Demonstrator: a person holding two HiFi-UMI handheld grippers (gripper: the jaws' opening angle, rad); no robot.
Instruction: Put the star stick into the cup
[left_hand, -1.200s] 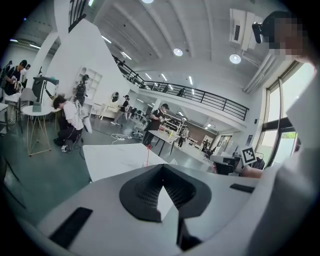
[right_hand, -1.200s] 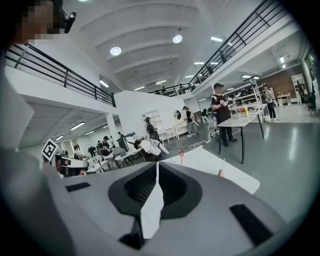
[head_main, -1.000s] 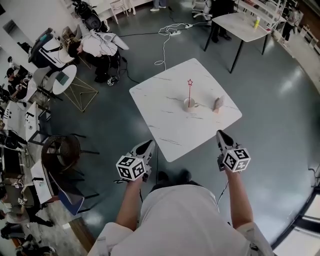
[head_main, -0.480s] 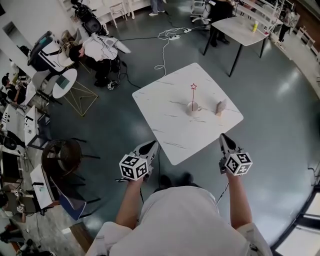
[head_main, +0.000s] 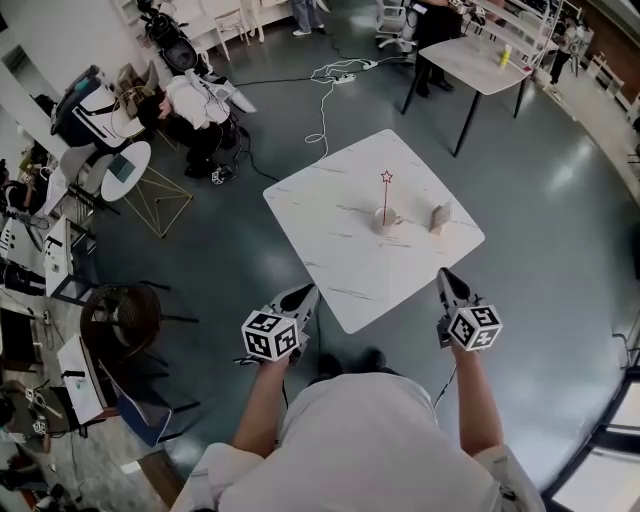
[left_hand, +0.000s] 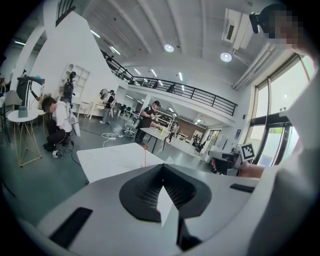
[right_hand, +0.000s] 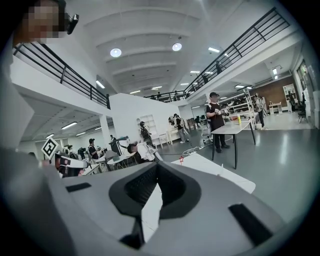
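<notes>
The star stick (head_main: 385, 196), a thin red rod with a star on top, stands upright in the small white cup (head_main: 385, 222) near the middle of the white marble table (head_main: 330, 200). Both grippers hang off the table, near the person's body. My left gripper (head_main: 307, 291) points at the table's near corner, jaws together and empty. My right gripper (head_main: 443, 273) sits by the table's right edge, also shut and empty. The left gripper view shows the star stick (left_hand: 145, 158) far ahead, and the right gripper view shows its star (right_hand: 181, 160).
A small tan upright object (head_main: 438, 217) stands on the table right of the cup. A second table (head_main: 480, 55) stands at the back right. A cable (head_main: 325, 105) lies on the floor behind. Chairs, round side tables and seated people fill the left side.
The head view has drifted a little. Both grippers stay low near the body, and the stick stays in the cup.
</notes>
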